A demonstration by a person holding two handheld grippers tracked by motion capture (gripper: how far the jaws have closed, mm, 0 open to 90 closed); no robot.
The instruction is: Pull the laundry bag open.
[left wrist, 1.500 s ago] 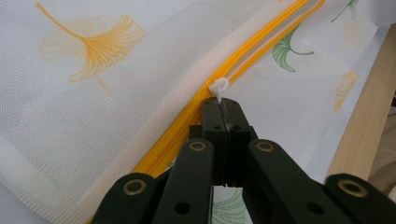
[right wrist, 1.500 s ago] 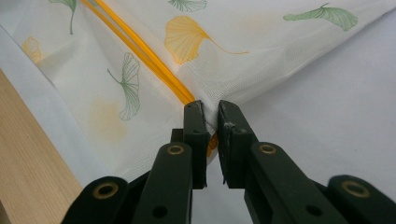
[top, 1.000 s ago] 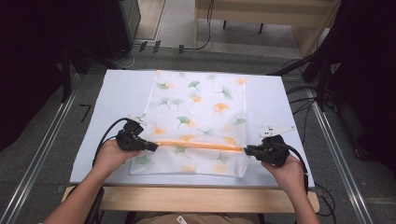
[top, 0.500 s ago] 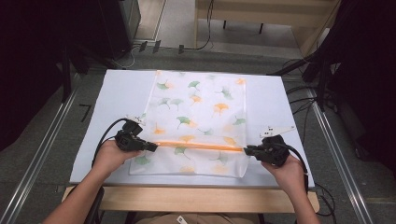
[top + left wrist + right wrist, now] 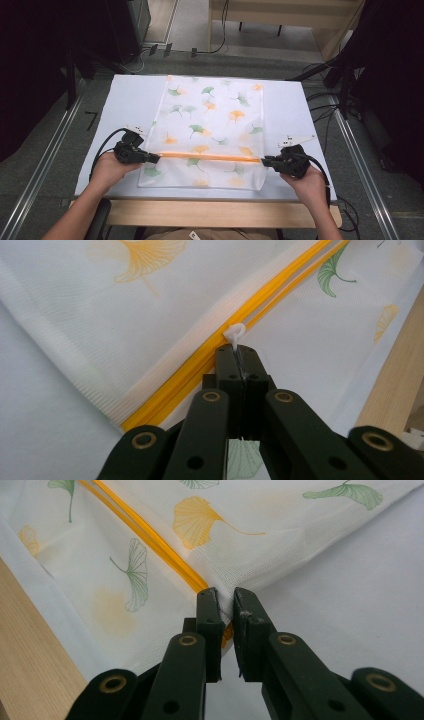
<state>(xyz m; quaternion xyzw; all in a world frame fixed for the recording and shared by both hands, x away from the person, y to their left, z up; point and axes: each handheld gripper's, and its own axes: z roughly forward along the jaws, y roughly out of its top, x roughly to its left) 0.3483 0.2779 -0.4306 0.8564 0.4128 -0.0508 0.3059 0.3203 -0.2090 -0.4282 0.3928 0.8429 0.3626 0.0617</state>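
Mesh bag (image 5: pixel 212 132) with a leaf print lies flat on the white table (image 5: pixel 135 100), its orange zipper (image 5: pixel 210 157) running across near the person's edge. Left gripper (image 5: pixel 154 158) is clenched on the white zipper pull (image 5: pixel 234 333). Right gripper (image 5: pixel 265 161) grasps the bag's corner at the zipper's end. Cables (image 5: pixel 325 107) trail off beyond the table's right side, and nothing obstructs the zipper.

The white-topped table (image 5: pixel 135 100) with its pale wood front edge sits on grey carpet (image 5: pixel 45 150), metal rails (image 5: pixel 47 165) running along the floor on both sides of it, black cables (image 5: pixel 325 107) piled at its right, and light wooden furniture (image 5: pixel 280 15) standing beyond its far edge.
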